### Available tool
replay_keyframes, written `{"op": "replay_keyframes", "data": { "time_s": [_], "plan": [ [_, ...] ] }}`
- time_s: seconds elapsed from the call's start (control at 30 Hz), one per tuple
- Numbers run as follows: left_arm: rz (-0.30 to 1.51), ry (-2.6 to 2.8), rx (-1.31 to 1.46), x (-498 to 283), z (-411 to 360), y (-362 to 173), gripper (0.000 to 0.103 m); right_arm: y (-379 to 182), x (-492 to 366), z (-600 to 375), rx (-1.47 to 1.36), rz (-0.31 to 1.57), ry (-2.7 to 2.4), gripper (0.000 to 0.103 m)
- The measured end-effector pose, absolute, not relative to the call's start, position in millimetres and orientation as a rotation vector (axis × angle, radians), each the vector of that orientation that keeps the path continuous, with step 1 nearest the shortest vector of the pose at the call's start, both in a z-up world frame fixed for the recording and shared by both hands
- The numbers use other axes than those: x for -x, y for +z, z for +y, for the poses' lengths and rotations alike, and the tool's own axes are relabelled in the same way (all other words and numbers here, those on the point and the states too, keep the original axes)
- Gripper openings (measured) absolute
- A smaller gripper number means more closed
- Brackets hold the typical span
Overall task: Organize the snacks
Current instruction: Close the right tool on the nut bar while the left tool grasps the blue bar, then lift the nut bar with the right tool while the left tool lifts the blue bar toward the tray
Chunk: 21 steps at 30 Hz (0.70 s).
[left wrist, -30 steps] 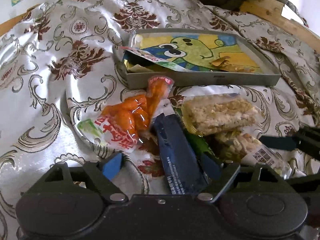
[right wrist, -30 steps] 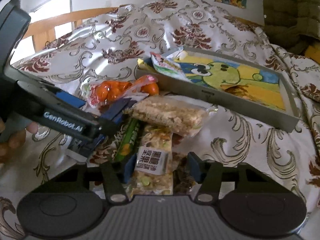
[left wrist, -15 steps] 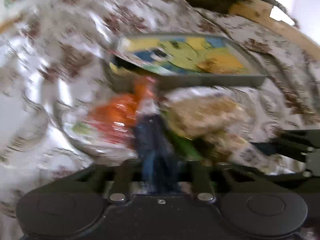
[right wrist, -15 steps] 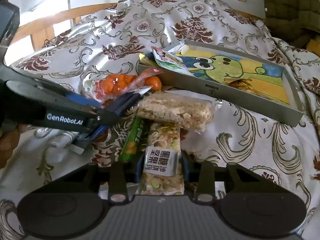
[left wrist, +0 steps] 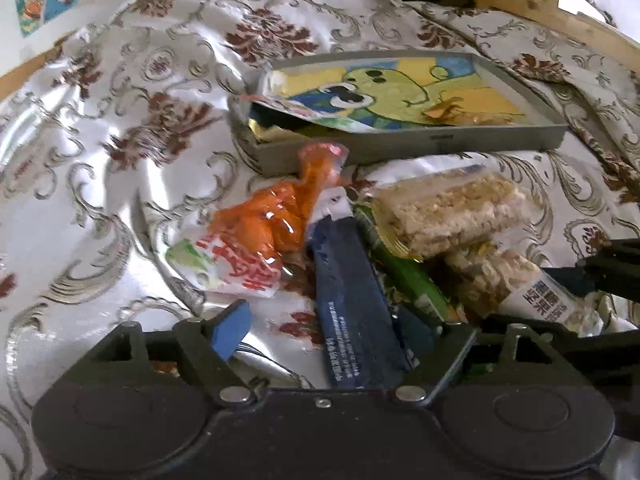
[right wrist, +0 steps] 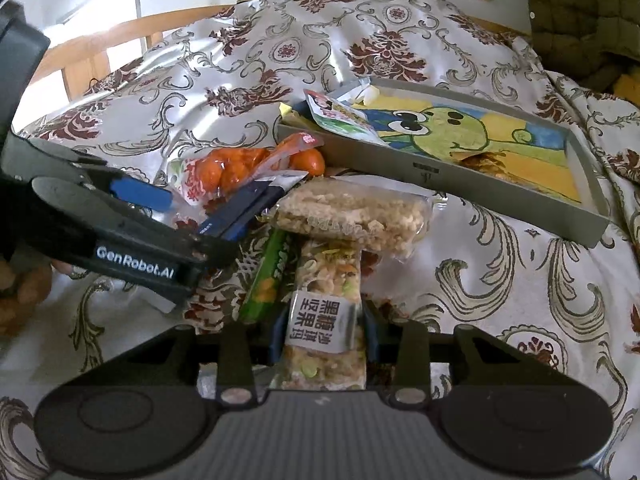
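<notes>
On the patterned bedspread, snacks lie just near of the grey frog-print tray.
Right gripper has its fingers closed on the nut bar; left gripper has its fingers spread wide around the dark blue packet, beside the orange snack bag and rice-crisp bar.

A floral satin bedspread carries a grey tray — loose snack packets just beside it.

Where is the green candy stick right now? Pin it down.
The green candy stick lies on the bedspread low in the right wrist view, between the dark blue packet on its left and the nut bar that the right gripper clamps.
</notes>
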<state>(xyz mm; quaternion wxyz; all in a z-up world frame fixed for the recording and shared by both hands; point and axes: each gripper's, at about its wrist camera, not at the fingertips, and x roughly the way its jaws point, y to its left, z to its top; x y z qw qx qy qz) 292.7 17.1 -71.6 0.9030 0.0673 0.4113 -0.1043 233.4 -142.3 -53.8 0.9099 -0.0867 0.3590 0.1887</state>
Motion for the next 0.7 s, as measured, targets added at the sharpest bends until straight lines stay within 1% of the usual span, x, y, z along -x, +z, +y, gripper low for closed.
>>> {"op": "replay_keyframes", "data": {
  "time_s": [0.1, 0.17, 0.23, 0.37, 0.43, 0.53, 0.7],
  "plan": [
    [0.85, -0.245, -0.125, -294, 17, -74, 0.066, -55, -235, -142, 0.175, 0.746, 0.392, 0.043],
    [0.852, -0.279, -0.128, -293, 14, -75, 0.046, -56, -236, -142, 0.171, 0.75, 0.391, 0.044],
    [0.852, -0.291, -0.132, -291, 12, -75, 0.044, -57, -235, -140, 0.175, 0.75, 0.385, 0.043],
    [0.863, -0.289, -0.083, -291, 16, -73, 0.036, -55, -233, -137, 0.188, 0.755, 0.376, 0.041],
    [0.87, -0.287, -0.056, -290, 19, -70, 0.033, -53, -231, -136, 0.187, 0.763, 0.37, 0.041],
    [0.913, -0.311, -0.001, -289, 20, -67, 0.029, -49, -226, -137, 0.177, 0.78, 0.359, 0.041],
    [0.957, -0.359, 0.089, -270, 20, -61, 0.027, -45, -203, -143, 0.158, 0.798, 0.336, 0.041]
  ]
}}
